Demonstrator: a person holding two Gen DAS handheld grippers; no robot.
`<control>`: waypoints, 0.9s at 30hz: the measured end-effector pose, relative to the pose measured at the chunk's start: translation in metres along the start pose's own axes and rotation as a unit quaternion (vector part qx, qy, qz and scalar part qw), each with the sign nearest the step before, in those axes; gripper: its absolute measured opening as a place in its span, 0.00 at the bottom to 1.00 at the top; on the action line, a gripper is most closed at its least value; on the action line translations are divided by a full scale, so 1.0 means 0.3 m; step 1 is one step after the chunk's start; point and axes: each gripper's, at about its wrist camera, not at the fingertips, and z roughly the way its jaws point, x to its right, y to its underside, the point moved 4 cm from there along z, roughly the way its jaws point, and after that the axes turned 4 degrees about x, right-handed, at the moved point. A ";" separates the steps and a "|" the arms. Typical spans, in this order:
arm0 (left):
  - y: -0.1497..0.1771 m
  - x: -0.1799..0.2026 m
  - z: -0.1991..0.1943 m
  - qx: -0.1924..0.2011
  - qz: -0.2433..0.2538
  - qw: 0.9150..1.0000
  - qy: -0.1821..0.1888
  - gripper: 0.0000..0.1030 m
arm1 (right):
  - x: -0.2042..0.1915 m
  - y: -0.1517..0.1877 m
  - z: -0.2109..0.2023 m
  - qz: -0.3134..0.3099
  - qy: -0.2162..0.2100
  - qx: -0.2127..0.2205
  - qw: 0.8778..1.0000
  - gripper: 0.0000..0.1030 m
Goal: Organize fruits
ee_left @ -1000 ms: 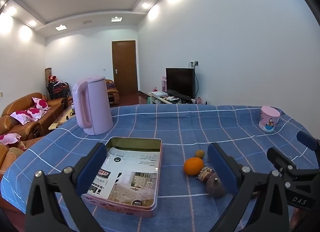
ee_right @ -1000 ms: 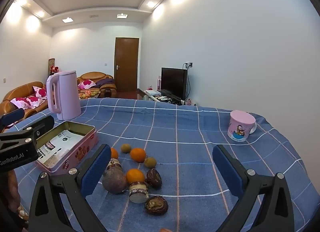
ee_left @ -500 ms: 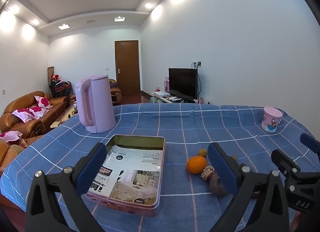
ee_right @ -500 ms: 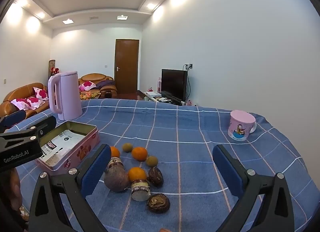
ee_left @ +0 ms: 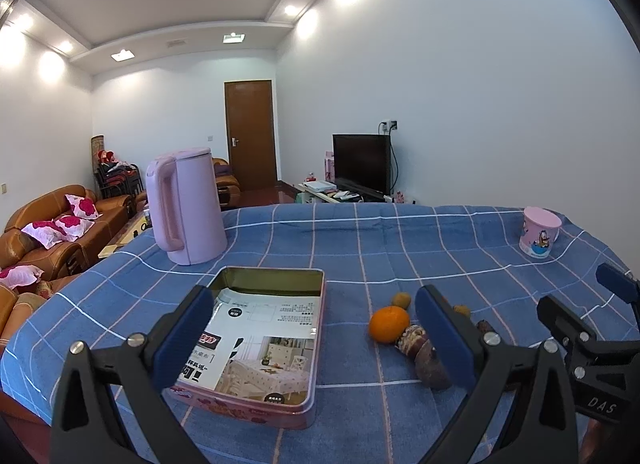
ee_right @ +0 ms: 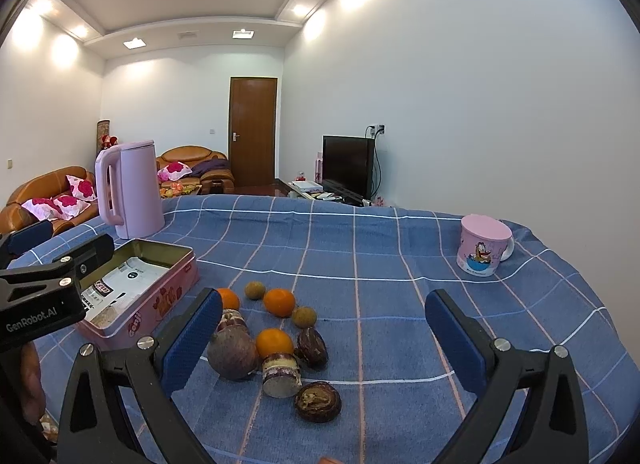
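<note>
Several fruits lie in a loose cluster on the blue checked tablecloth: oranges (ee_right: 279, 302), small brown-green round fruits (ee_right: 255, 289), a large purple round fruit (ee_right: 232, 352) and dark wrinkled pieces (ee_right: 318, 400). An open pink tin box (ee_left: 256, 340) lined with printed paper sits left of them. My left gripper (ee_left: 316, 332) hovers open over the tin's right edge, holding nothing. In the left wrist view one orange (ee_left: 389, 324) lies just right of the tin. My right gripper (ee_right: 324, 336) is open above the near side of the cluster, holding nothing.
A tall pink kettle (ee_left: 186, 205) stands behind the tin at the back left. A pink cartoon mug (ee_right: 482, 246) sits at the far right of the table. Beyond the table are sofas, a TV and a door.
Both grippers have lifted and tilted slightly, so the table contents sit a little lower in each view. Both stay open; no fruit has moved.
</note>
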 end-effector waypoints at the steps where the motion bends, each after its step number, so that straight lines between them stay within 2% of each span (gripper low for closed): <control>1: 0.000 -0.001 0.000 0.000 0.000 1.000 0.000 1.00 | 0.000 0.001 0.000 0.000 0.000 0.000 1.000 0.99; 27: 0.018 -0.004 0.013 -0.009 0.000 1.000 -0.001 1.00 | -0.003 0.022 0.001 0.001 0.000 -0.003 1.000 0.99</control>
